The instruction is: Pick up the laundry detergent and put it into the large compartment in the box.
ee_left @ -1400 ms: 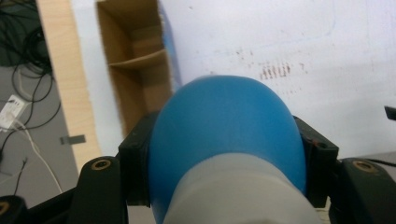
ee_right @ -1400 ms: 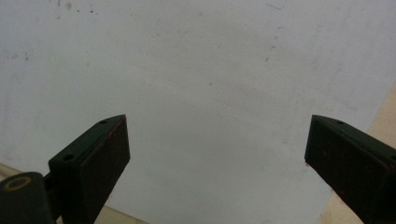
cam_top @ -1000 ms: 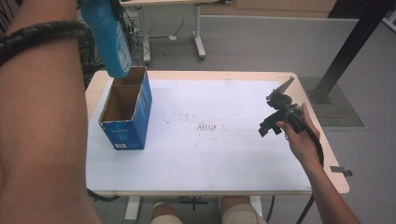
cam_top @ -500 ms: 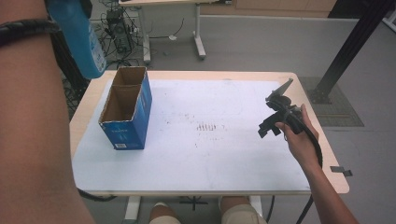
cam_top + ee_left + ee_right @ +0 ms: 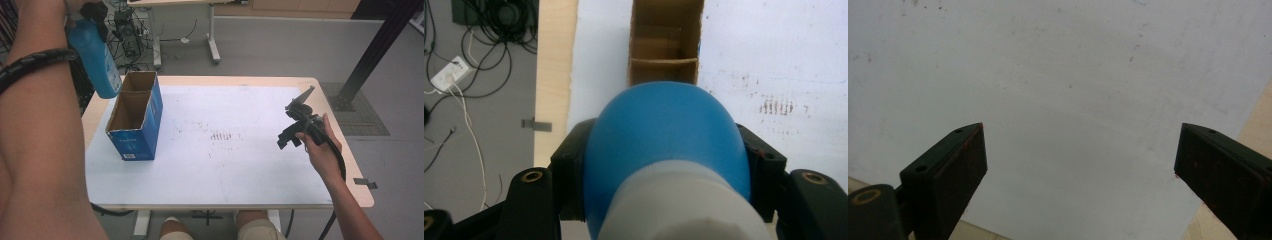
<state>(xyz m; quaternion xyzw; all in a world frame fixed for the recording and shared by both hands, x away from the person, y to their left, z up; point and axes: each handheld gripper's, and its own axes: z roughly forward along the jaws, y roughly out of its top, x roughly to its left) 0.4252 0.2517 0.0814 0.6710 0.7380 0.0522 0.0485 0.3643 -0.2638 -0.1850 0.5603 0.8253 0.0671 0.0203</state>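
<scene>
The left gripper [image 5: 664, 200] is clenching a blue plastic bottle with a pale grey band [image 5: 664, 150], holding it in the air above the open cardboard box with blue sides [image 5: 135, 117] standing at the bench's [image 5: 225, 175] left end. The bottle is hiding most of the box's near compartment. The right gripper [image 5: 1080, 160] is hanging over the white bench top, jaws spread wide, grasping nothing.
</scene>
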